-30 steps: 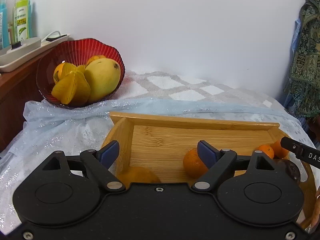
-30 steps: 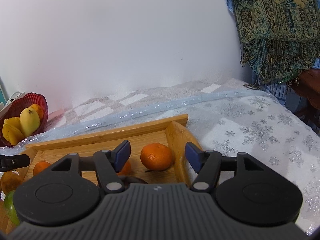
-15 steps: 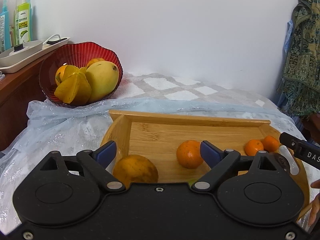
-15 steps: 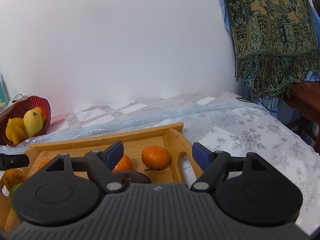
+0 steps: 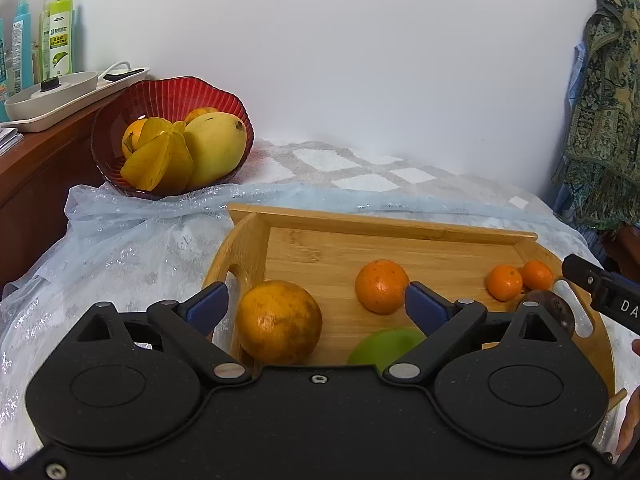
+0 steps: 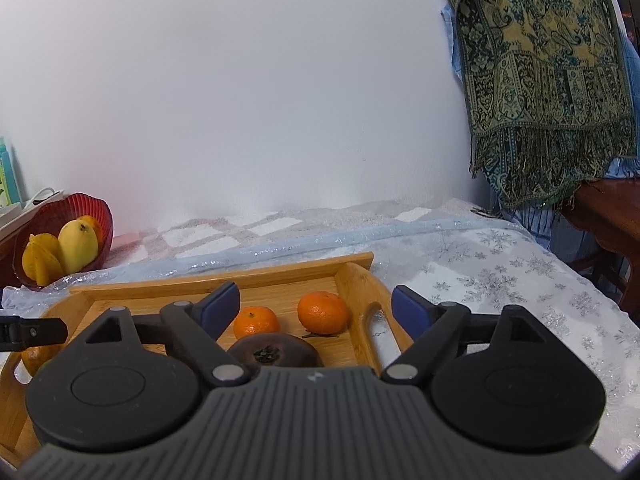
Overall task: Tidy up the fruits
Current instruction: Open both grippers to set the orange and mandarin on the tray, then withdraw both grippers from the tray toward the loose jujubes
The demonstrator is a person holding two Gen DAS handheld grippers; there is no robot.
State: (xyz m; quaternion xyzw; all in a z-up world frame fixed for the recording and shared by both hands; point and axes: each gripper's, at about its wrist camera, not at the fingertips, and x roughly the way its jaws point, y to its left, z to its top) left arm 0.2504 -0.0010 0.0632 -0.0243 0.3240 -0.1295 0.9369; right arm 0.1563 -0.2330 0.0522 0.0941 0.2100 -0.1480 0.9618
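A wooden tray (image 5: pixel 384 224) (image 6: pixel 224 276) lies on the covered table. It holds a large orange (image 5: pixel 279 322), a smaller orange (image 5: pixel 381 286), two mandarins (image 5: pixel 505 282) (image 6: pixel 256 322), a green fruit (image 5: pixel 386 346) and a dark brown fruit (image 6: pixel 274 354). A red bowl (image 5: pixel 168 92) (image 6: pixel 60 212) at the back left holds a mango (image 5: pixel 214 148), a starfruit (image 5: pixel 158 160) and oranges. My left gripper (image 5: pixel 316 304) is open and empty above the tray's left end. My right gripper (image 6: pixel 316 306) is open and empty above the tray's right end.
A wooden shelf (image 5: pixel 36 160) at the left carries bottles (image 5: pixel 58 36) and a white power strip (image 5: pixel 52 96). A patterned scarf (image 6: pixel 540 80) hangs at the right over a dark wooden piece (image 6: pixel 608 216). A glittery cloth (image 6: pixel 500 268) covers the table.
Both grippers have drawn back and risen, so more of the tray and fruit shows. Both pairs of jaws have opened wider.
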